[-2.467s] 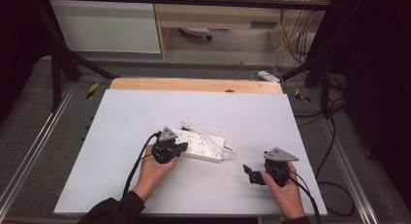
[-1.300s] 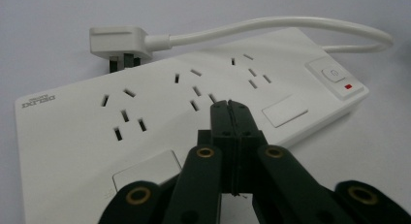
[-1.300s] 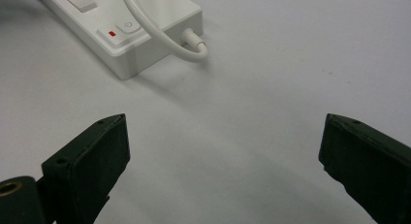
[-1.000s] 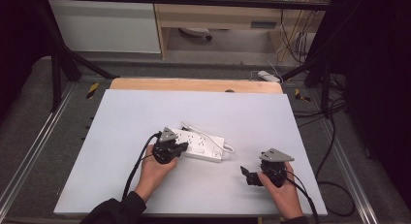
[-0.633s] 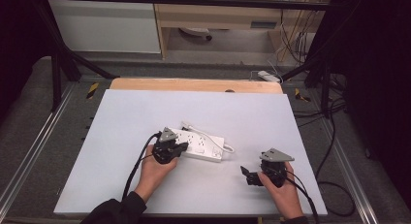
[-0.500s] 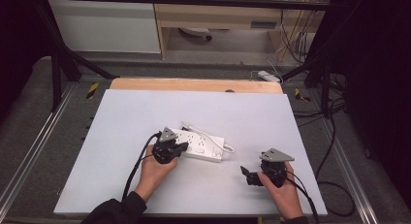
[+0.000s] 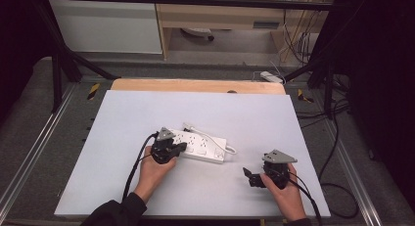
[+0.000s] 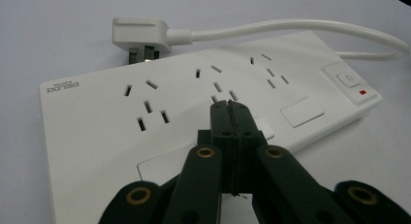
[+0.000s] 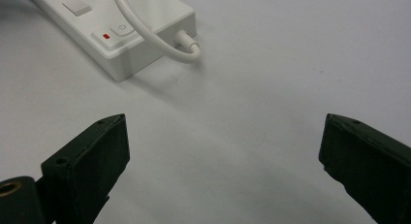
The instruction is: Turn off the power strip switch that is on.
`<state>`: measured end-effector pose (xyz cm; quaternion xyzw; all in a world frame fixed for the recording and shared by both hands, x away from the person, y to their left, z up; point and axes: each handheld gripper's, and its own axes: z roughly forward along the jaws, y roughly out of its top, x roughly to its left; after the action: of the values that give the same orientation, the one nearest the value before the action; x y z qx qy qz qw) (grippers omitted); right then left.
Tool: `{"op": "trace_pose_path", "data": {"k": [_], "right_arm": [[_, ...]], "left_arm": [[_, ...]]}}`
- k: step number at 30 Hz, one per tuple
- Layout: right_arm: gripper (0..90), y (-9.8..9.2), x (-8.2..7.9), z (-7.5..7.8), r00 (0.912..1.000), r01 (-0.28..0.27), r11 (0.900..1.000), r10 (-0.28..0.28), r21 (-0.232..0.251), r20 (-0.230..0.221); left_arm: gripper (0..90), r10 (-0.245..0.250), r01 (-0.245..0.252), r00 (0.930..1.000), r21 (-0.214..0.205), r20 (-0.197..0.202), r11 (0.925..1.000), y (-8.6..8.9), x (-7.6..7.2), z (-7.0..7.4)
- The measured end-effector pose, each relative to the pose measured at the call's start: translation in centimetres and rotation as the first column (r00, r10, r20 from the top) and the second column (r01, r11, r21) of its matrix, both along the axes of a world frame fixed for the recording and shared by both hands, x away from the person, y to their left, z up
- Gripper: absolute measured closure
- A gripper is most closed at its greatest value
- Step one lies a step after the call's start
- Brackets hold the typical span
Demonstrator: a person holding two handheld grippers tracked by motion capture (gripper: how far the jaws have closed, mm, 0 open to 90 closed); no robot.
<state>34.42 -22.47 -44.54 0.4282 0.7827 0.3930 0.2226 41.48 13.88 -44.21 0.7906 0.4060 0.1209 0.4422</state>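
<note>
Pressing on white power strip point(image 7: 201, 146), centre of white counter point(image 7: 122, 113): left claw point(image 8: 229, 106), jaws closed together, empty, tip on the socket face. Right claw point(image 7: 250, 176) at 4 o'clock of the strip, spread wide, holding nothing. Plug point(image 8: 140, 37) lying loose, unplugged. Switch point(image 8: 348, 80) untouched. Brand lettering unreadable; contact pressure hard to judge.

White power strip point(image 7: 201, 146) flat mid-table

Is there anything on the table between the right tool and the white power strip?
No. In the right gripper view, bare white table lies between the open right tool and the power strip.
</note>
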Motion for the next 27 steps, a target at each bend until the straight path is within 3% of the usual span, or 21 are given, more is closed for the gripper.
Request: {"op": "trace_pose_path", "data": {"k": [3, 8, 27], "right_arm": [[4.5, 0.0, 0.0, 0.0, 1.0000, 0.003, 1.0000, -0.003, 0.002, 0.002], [4.5, 0.0, 0.0, 0.0, 1.0000, 0.005, 1.0000, -0.005, 0.003, 0.003], [4.5, -0.1, 0.0, 0.0, 1.0000, 0.004, 1.0000, -0.004, 0.002, 0.003]], "left_arm": [[90.0, -0.006, 0.005, 0.9996, 0.026, 0.027, 0.9996, -0.2, -0.1, 0.0], [90.0, -0.019, 0.019, 0.9997, 0.007, 0.012, 0.9998, -0.3, -0.2, 0.1], [90.0, -0.038, 0.039, 0.9987, -0.013, 0.033, 0.9992, -0.5, -0.5, 1.6]]}}
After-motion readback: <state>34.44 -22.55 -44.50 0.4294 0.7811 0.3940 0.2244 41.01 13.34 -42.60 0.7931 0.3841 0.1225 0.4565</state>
